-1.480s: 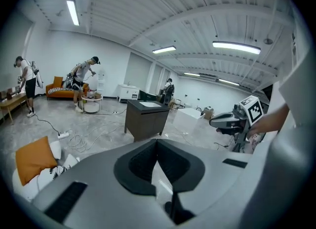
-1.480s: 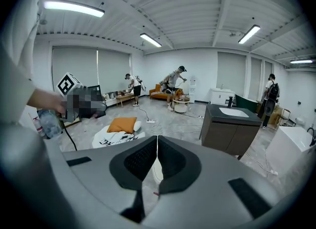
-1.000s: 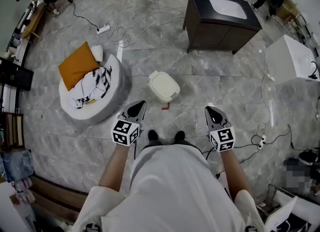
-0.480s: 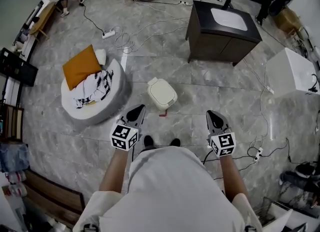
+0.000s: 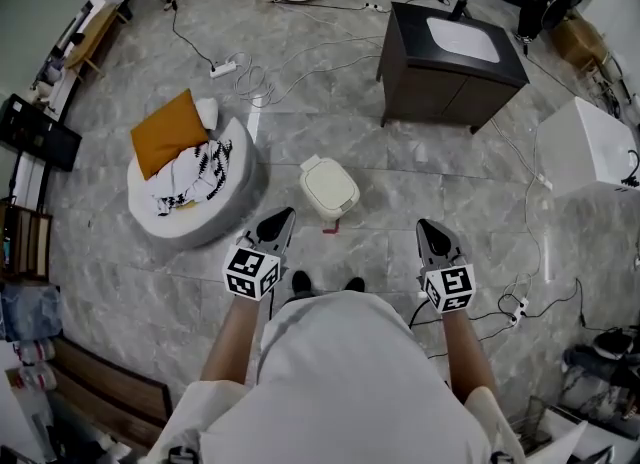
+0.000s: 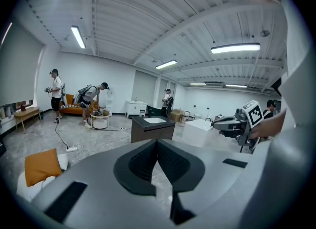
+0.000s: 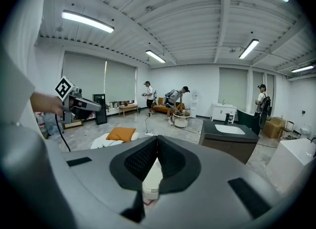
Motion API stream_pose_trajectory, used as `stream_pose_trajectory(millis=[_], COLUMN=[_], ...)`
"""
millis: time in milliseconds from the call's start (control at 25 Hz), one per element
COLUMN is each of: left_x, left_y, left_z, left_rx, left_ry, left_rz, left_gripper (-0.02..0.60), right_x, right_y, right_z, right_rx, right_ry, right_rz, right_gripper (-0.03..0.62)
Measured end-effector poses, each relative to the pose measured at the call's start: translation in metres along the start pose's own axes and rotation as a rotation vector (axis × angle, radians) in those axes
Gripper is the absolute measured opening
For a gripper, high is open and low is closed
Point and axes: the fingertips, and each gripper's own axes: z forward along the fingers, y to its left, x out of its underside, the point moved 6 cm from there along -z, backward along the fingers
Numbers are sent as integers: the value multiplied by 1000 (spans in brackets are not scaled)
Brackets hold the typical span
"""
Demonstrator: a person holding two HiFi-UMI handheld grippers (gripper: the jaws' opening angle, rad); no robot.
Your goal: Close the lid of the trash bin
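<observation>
As left gripper (image 5: 280, 217) and right gripper (image 5: 430, 226) rise slightly, jaws together, empty | trash bin (image 5: 314, 166) untouched, lid (image 5: 331, 192) stays flat down | task judged finished.

Count: 1 trash bin (image 5: 328, 189), 1 sink cabinet (image 5: 452, 62), 1 orange cushion (image 5: 170, 132), 1 round floor bed (image 5: 215, 210) — plus 2 handheld units: left gripper (image 5: 284, 216), right gripper (image 5: 427, 225).

trash bin (image 5: 328, 190): centre, on floor (image 5: 390, 252) | round bed (image 5: 238, 184): left of bin | sink cabinet (image 5: 440, 100): behind bin, right
</observation>
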Motion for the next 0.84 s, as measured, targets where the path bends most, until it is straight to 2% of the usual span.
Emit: stream_pose_trajectory(millis=[840], left_x=[0], left_y=[21], left_z=[4], left_rx=[7], left_ry=[1], left_rz=[-16], left_gripper=[17], right_x=[-7], right_y=[9], right_z=[14], right_rx=[10], right_ry=[4], right_rz=[-7], right_gripper=[29])
